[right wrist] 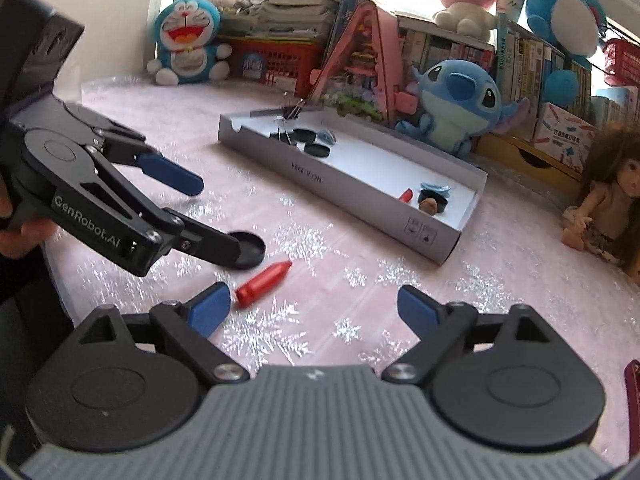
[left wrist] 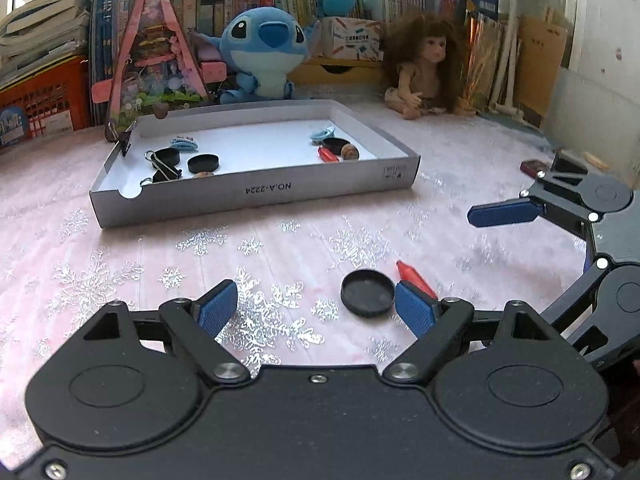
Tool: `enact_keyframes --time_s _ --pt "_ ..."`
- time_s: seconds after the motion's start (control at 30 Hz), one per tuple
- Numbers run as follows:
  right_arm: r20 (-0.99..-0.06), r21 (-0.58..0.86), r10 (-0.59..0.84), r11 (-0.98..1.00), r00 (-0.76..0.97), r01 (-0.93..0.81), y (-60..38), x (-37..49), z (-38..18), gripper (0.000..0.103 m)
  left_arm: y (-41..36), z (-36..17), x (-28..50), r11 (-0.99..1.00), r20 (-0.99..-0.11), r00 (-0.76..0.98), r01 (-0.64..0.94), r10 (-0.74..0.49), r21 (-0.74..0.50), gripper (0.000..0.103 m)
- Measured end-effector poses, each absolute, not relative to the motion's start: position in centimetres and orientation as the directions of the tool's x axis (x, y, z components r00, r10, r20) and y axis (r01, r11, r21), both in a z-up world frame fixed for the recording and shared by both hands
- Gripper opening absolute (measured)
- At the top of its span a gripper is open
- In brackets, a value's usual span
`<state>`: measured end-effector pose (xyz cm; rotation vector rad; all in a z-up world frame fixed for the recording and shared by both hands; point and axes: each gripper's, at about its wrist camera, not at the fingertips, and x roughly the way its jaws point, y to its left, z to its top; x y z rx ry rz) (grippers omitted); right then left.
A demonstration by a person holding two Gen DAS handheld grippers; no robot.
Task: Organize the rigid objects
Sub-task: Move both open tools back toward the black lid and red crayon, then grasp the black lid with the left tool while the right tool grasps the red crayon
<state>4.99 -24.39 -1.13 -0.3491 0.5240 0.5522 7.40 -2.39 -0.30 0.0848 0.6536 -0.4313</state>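
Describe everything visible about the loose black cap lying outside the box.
The black cap is a shallow, round disc with a low raised rim, apparently matte plastic, hollow side up. It lies flat on the pink snowflake tablecloth, outside the grey box, beside a red crayon. The left gripper has one finger close beside it; contact is unclear.

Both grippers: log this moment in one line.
left gripper: open, empty, near black lid | right gripper: open, empty, near red crayon | both items on table, outside tray
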Motion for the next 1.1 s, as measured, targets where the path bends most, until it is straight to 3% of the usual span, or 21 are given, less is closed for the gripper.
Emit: enact_keyframes --time_s 0.7,0.87,0.97,1.1 --pt "-0.57 -0.138 0.266 0.902 0.777 -0.41 -26.2 8.1 -1.5 0.096 -1.9 -0.9 8.9 0.944 -0.604 0.744 0.327 -0.287 -0.046 0.085" --pt "-0.567 -0.093 0.289 0.908 0.771 -0.409 -26.1 7.7 -1.3 0.097 -2.1 -0.9 8.9 0.941 -0.594 0.745 0.331 -0.303 -0.065 0.08" --pt "-0.563 -0.064 0.296 0.915 0.772 -0.398 -25.8 7.4 -1.3 0.097 -2.7 -0.8 9.0 0.934 -0.587 0.743 0.352 -0.321 -0.065 0.068" --pt "-0.551 -0.024 0.309 0.923 0.775 -0.385 -25.5 6.8 -1.4 0.096 -3.4 -0.8 8.9 0.922 -0.577 0.741 0.384 -0.343 -0.055 0.041"
